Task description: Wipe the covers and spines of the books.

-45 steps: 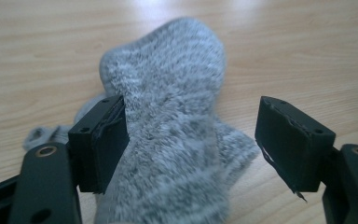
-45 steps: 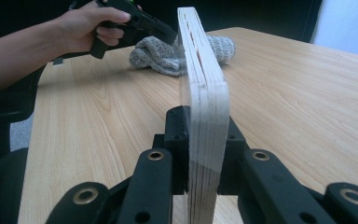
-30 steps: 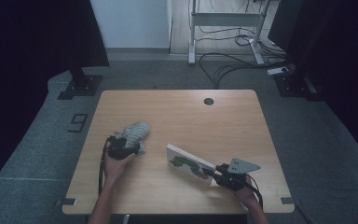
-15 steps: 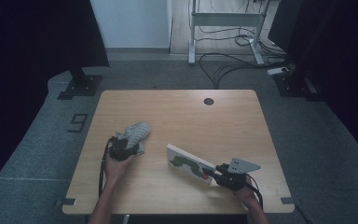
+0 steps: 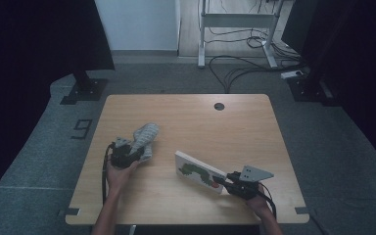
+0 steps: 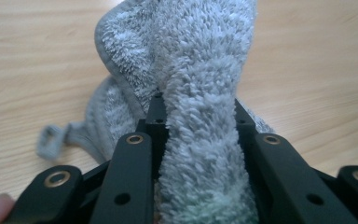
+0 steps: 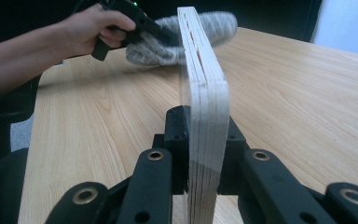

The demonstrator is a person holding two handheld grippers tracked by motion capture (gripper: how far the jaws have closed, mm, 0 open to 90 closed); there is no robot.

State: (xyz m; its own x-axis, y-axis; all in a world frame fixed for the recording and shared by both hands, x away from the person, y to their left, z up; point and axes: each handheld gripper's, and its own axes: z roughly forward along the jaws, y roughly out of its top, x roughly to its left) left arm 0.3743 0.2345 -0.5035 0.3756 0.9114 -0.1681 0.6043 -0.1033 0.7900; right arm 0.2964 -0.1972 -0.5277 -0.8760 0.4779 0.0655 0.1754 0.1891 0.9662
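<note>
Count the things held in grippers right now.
2. The grey towel is clamped in the left gripper at the table's left-front; the board book is clamped edge-up in the right gripper at right-front. Nothing else appears held.

Landmark: board book (image 5: 199, 172), on table (image 5: 235, 127), toward near right. Towel (image 5: 144, 139) on table left of book, well apart, slightly farther back. Cable hole (image 5: 219, 106) behind book, near far edge.
</note>
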